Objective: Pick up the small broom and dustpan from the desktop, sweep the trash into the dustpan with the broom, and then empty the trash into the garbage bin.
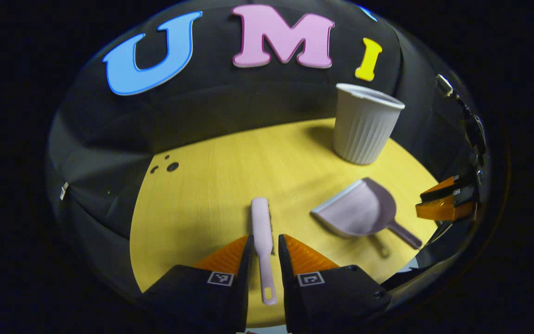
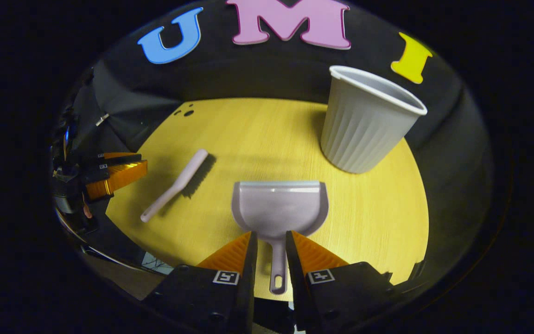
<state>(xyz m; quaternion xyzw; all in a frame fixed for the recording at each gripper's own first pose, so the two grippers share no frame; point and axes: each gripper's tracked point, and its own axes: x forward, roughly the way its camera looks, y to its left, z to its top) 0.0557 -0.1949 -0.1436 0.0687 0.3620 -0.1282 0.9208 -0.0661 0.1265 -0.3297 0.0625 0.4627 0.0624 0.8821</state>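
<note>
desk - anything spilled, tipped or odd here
Nothing stands out. The bin stands upright; the broom and dustpan lie flat on the desk, intact. No trash is visible on it.

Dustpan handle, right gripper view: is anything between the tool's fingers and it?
Nothing visible. The dustpan lies flat on the desktop, its handle running straight back between the open fingers of the right tool, with bare gaps either side.
</note>
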